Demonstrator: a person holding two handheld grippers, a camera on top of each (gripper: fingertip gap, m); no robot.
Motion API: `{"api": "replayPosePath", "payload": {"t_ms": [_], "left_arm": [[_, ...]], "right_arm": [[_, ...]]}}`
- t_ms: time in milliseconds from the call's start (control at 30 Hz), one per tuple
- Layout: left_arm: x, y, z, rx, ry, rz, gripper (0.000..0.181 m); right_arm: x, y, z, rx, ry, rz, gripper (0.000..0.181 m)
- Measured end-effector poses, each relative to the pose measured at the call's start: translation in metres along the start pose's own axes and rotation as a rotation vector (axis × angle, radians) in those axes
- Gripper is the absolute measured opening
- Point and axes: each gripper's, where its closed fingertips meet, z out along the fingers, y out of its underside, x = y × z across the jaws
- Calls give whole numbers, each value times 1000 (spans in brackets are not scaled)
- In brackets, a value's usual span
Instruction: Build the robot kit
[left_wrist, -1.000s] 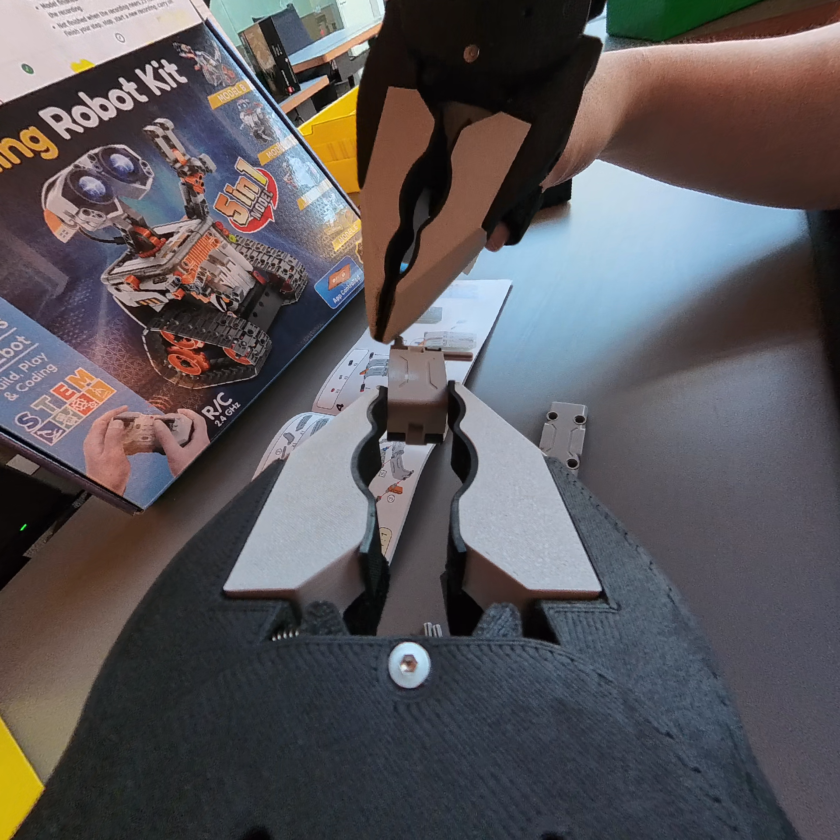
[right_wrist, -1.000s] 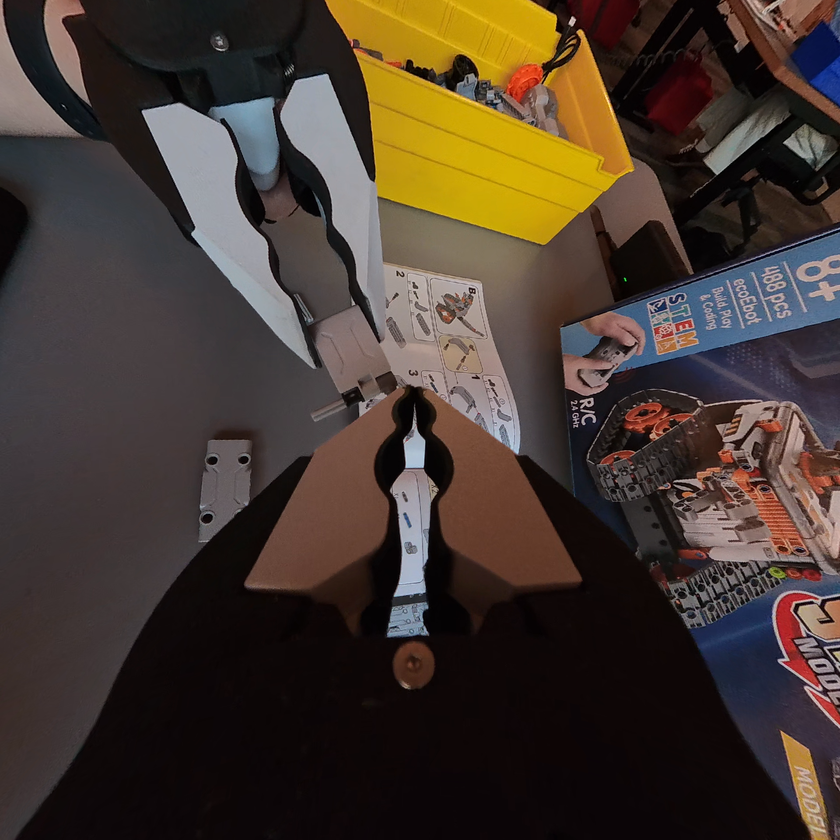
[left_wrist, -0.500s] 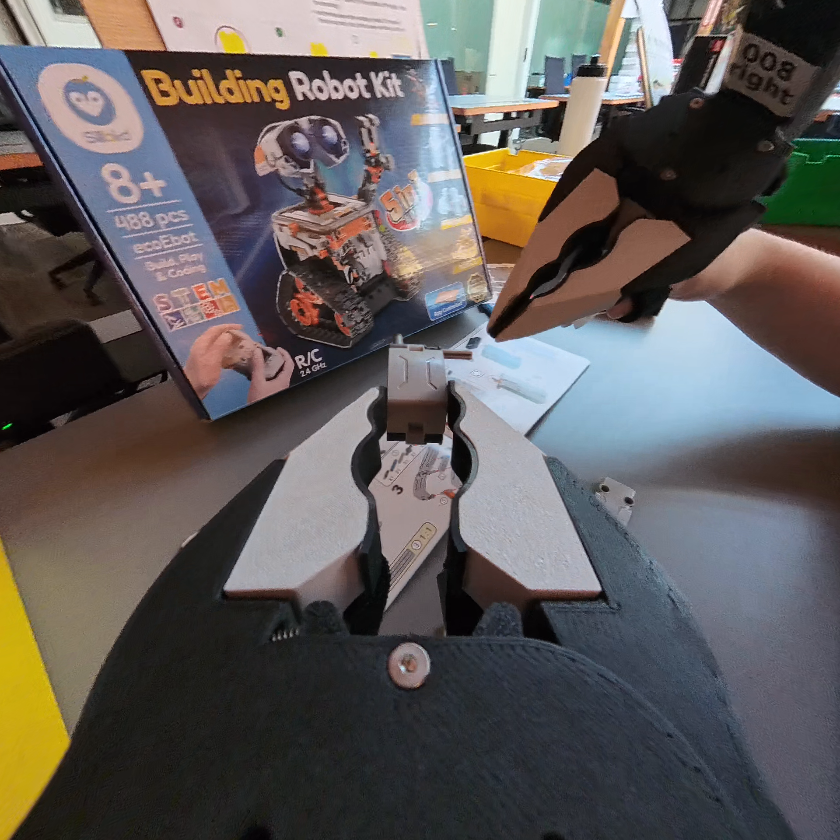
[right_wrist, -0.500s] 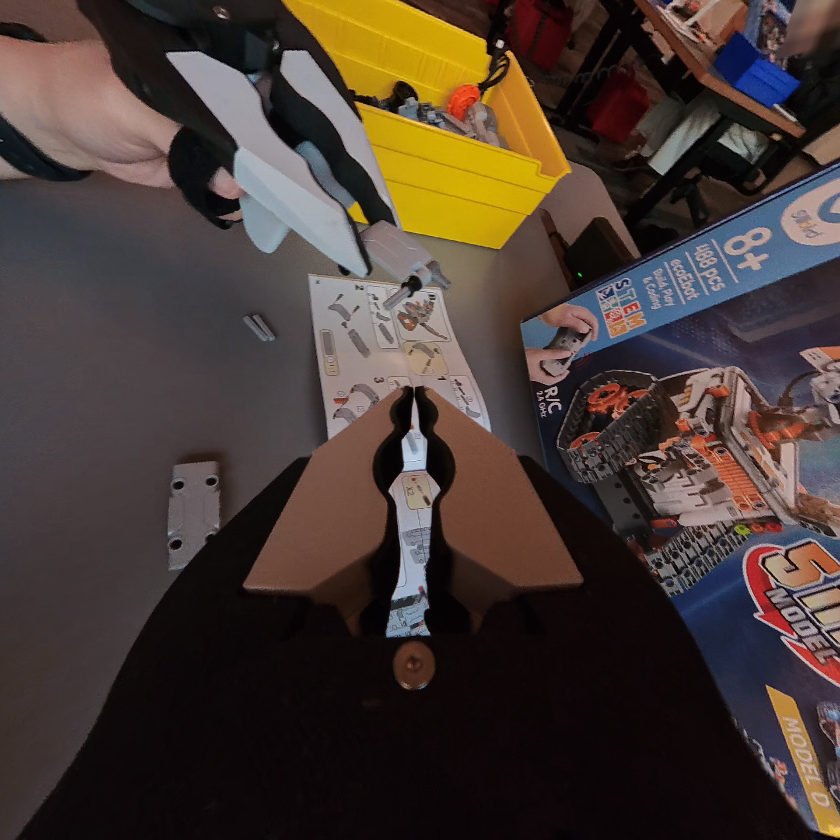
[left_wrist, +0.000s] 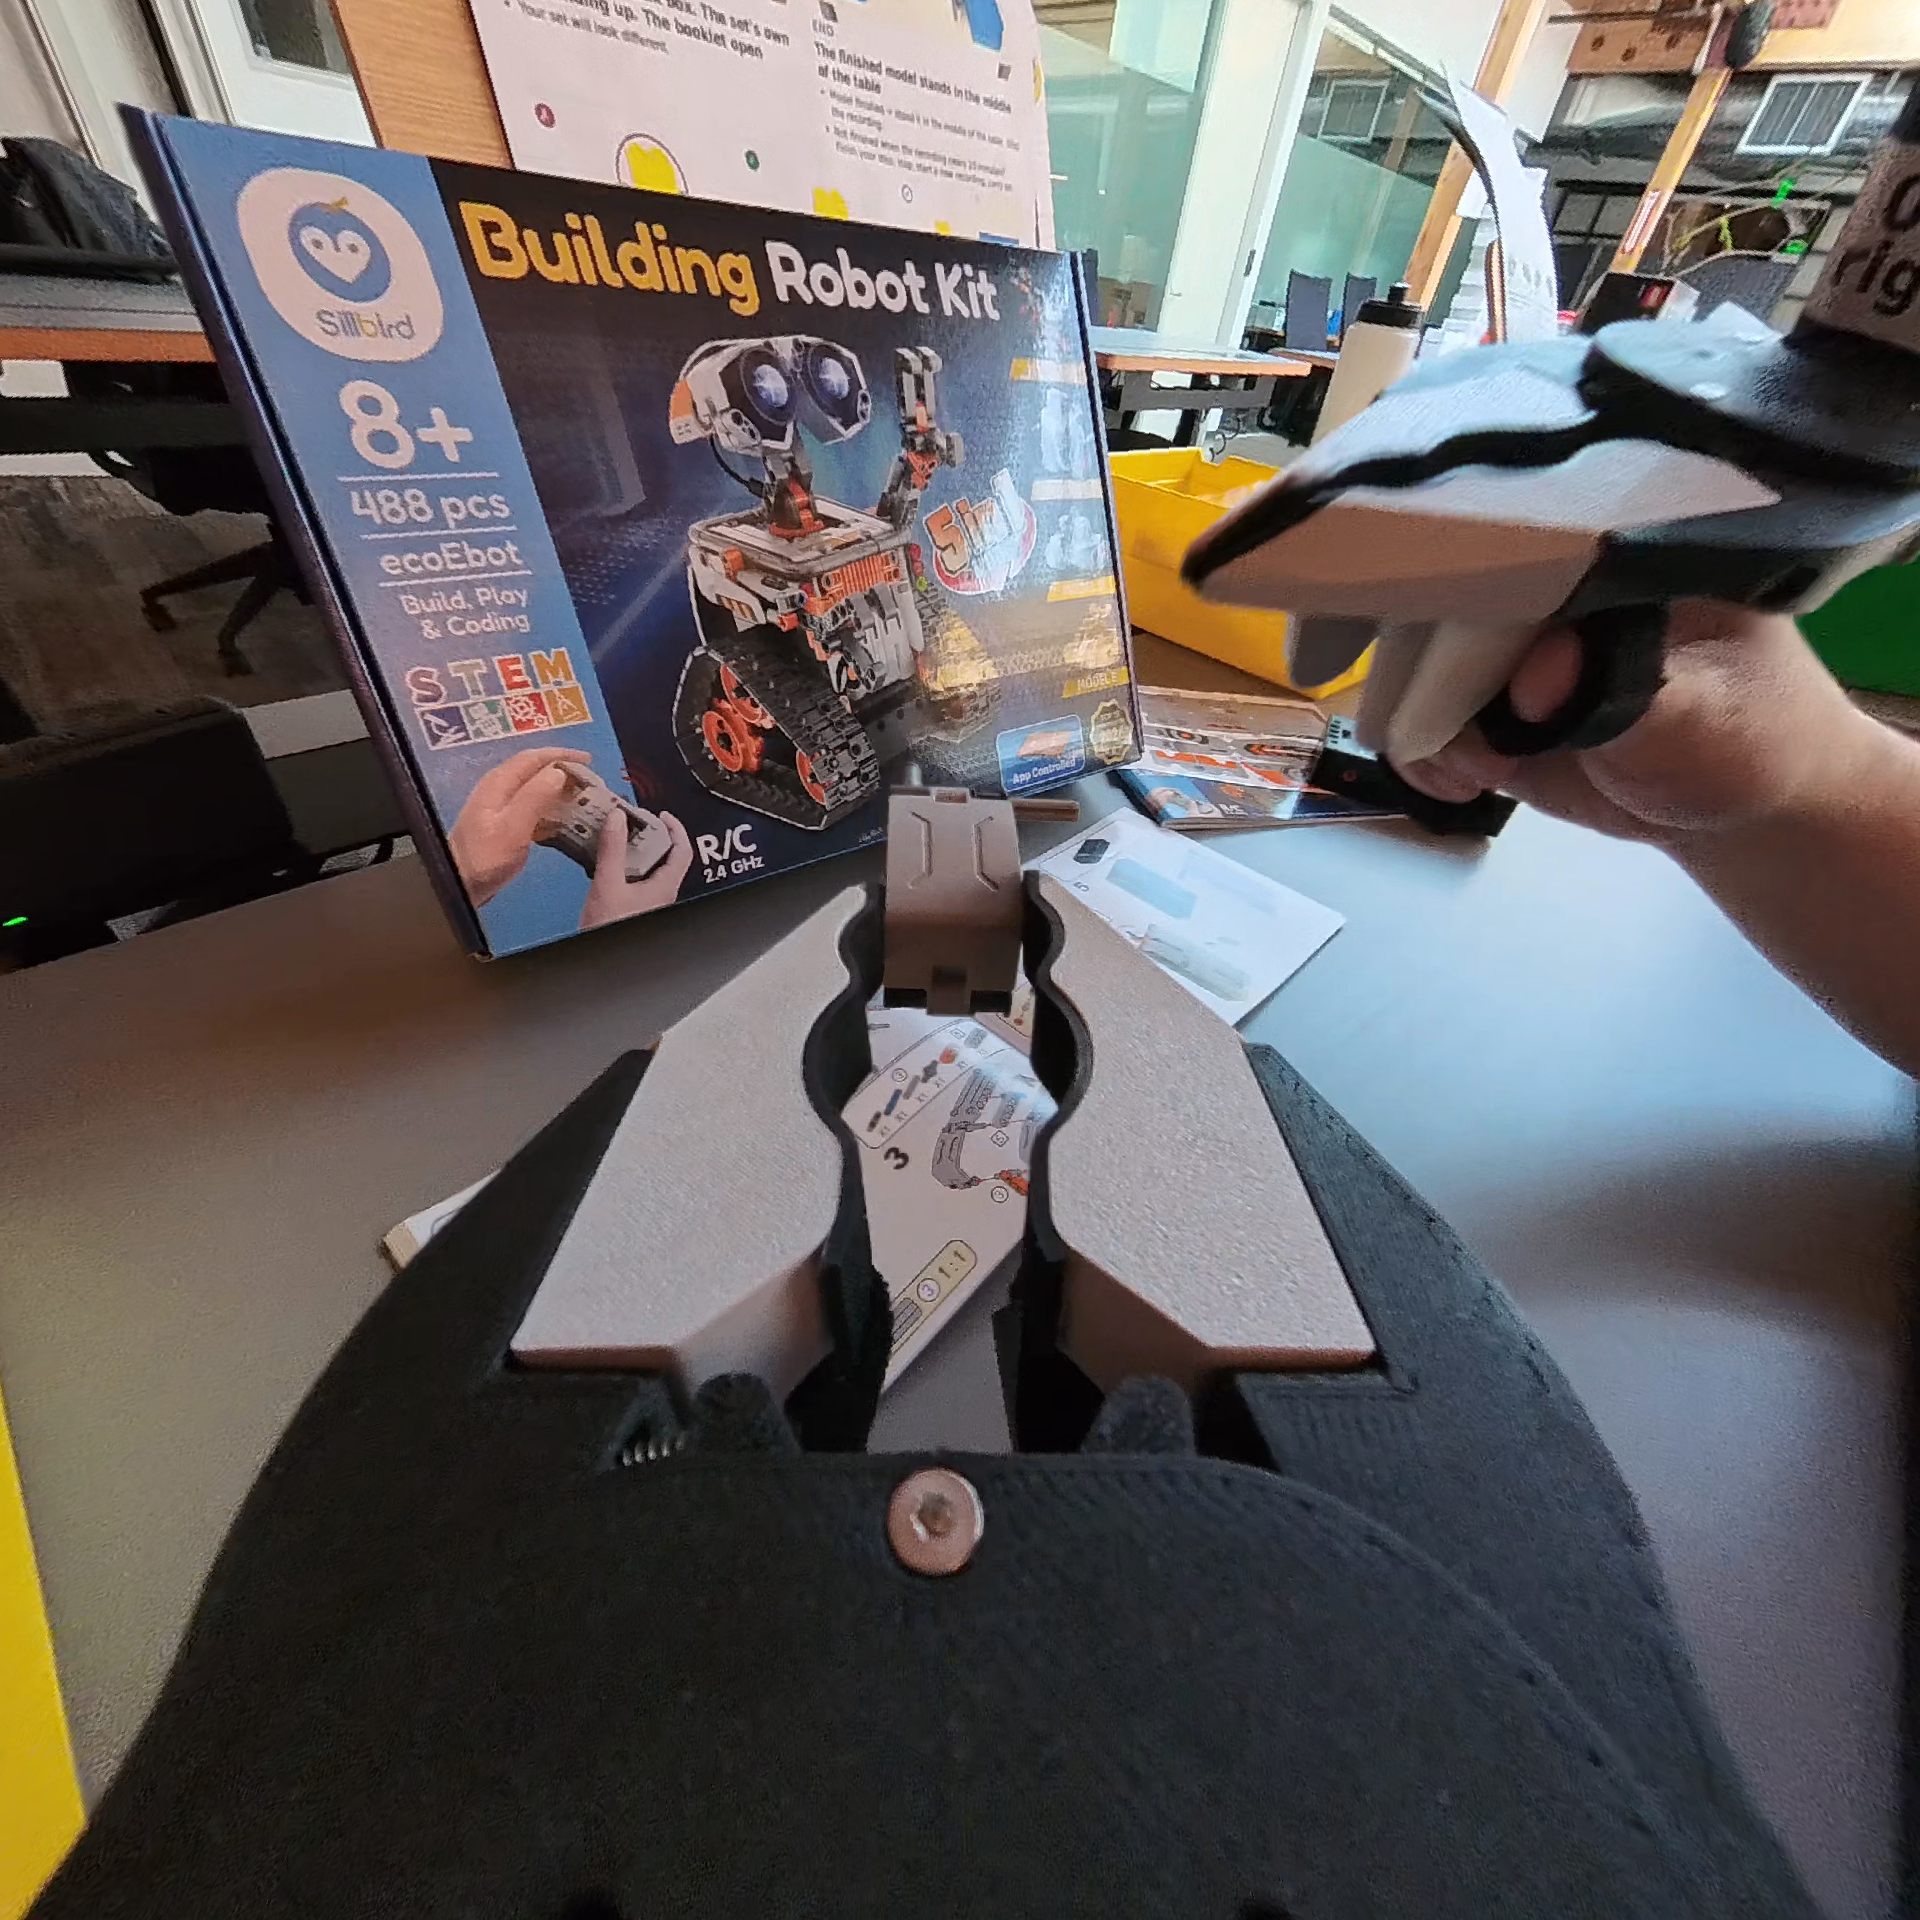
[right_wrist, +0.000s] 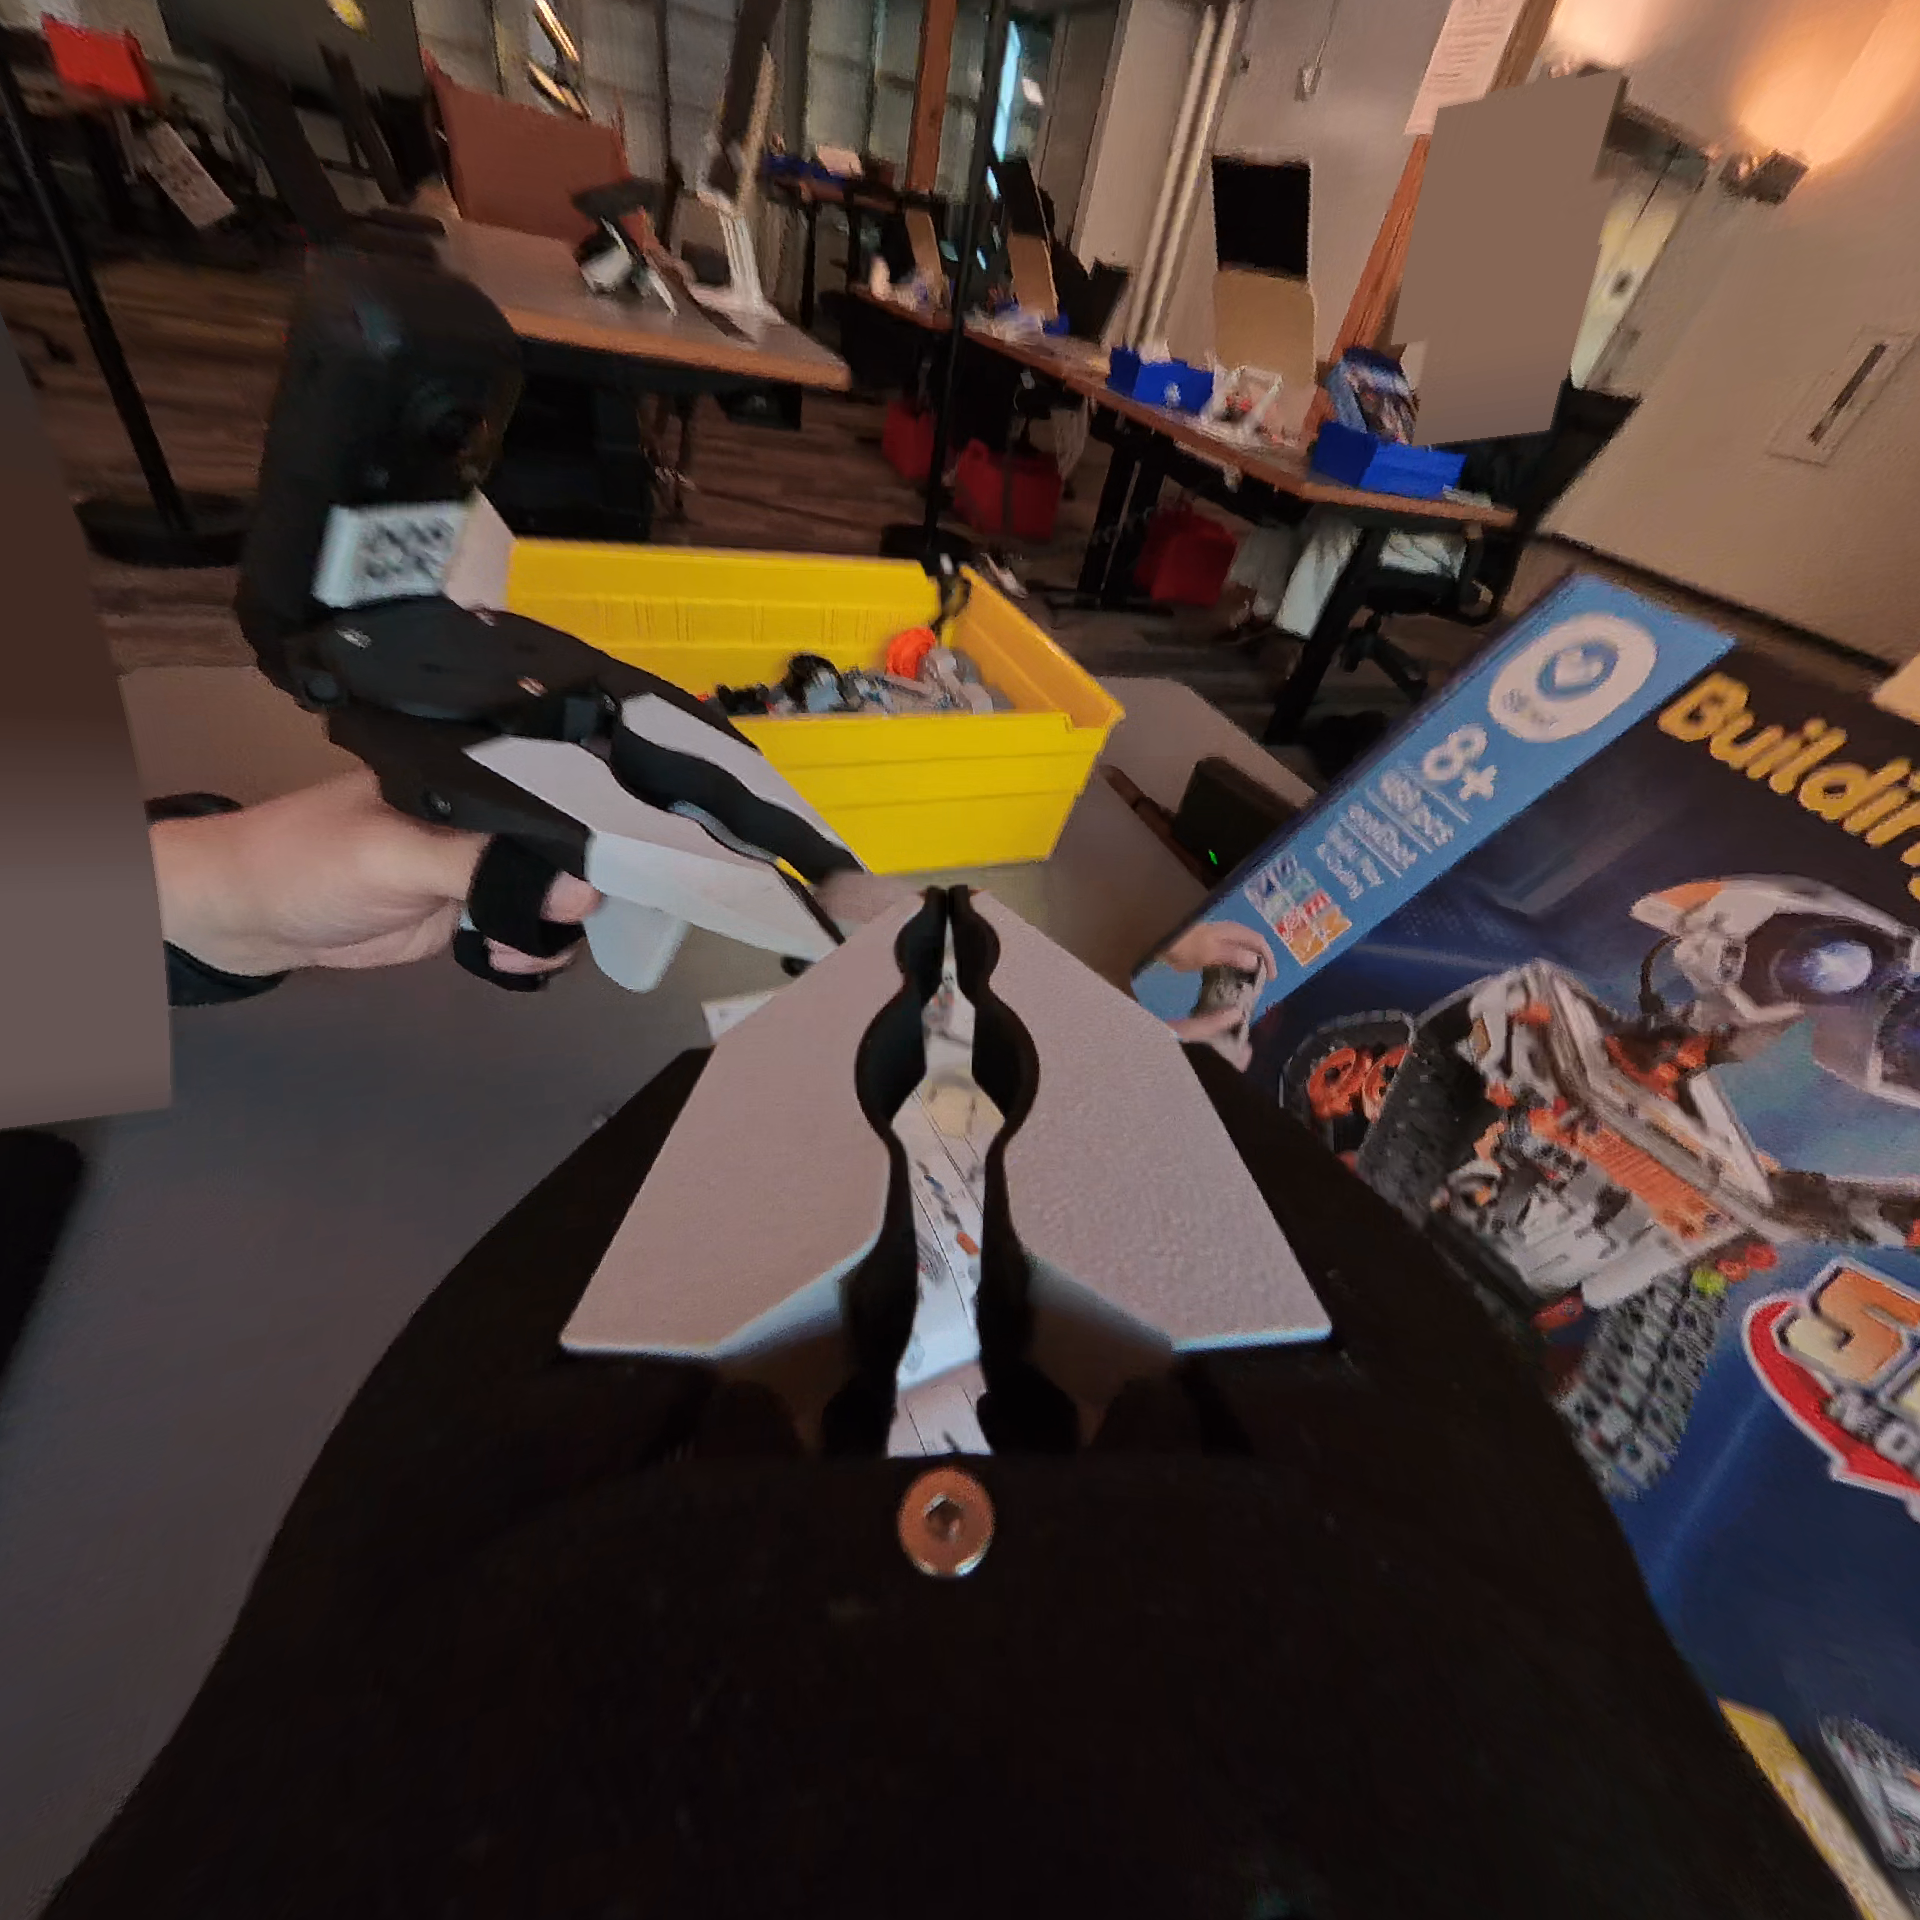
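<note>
My left gripper (left_wrist: 948, 899) is shut on a small grey plastic block (left_wrist: 948, 914) and holds it upright above the dark table. A thin pin (left_wrist: 1039, 806) sticks out of the block's top right. My right gripper (right_wrist: 945, 902) is shut and holds nothing. In the left wrist view the right gripper (left_wrist: 1210, 566) is up to the right, apart from the block, held by a hand (left_wrist: 1704, 758). In the right wrist view the left gripper (right_wrist: 836, 904) is just left of my right fingertips; the block is blurred there.
A large blue robot kit box (left_wrist: 644, 540) stands behind the block and fills the right of the right wrist view (right_wrist: 1558, 1039). An instruction sheet (left_wrist: 940, 1153) lies under the left gripper. A yellow bin (right_wrist: 914, 769) of parts and a booklet (left_wrist: 1226, 758) lie beyond. Spacing between my two grippers at the tips: around 7 cm.
Both grippers have tilted up from looking down at the table to near level. The right gripper has pulled away from the block's top to the right. The left gripper still holds the block.
</note>
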Motion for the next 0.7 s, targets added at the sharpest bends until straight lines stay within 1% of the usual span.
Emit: {"api": "replayPosePath", "payload": {"t_ms": [67, 100, 167, 267, 333, 400, 467, 567, 633, 700], "left_arm": [[1, 2, 2, -8, 3, 0, 24], [0, 4, 2, -13, -2, -3, 24], [-1, 3, 2, -8, -2, -16, 24], [1, 1, 2, 9, 15, -48, 24], [2, 1, 2, 8, 22, -49, 24], [2, 1, 2, 10, 19, -47, 24], [2, -1, 2, 17, 21, -57, 24], [1, -3, 0, 30, 24, -71, 24], [0, -3, 0, 30, 21, -69, 24], [0, -4, -1, 31, 21, -66, 24]], "right_arm": [[9, 24, 9, -111, 65, 16, 0], [8, 27, 10, -119, 64, 33, 0], [2, 15, 8, -54, 34, 48, 0], [-18, -11, 0, 34, -35, -56, 2], [-36, -13, -1, 16, -91, -146, 5], [-64, 0, 0, -56, -234, -212, 4], [-81, 21, 5, -146, -312, -234, 4], [-85, 54, 15, -268, -332, -254, 4], [-87, 60, 16, -279, -340, -261, 4], [-81, 55, 15, -260, -313, -266, 4]]}}
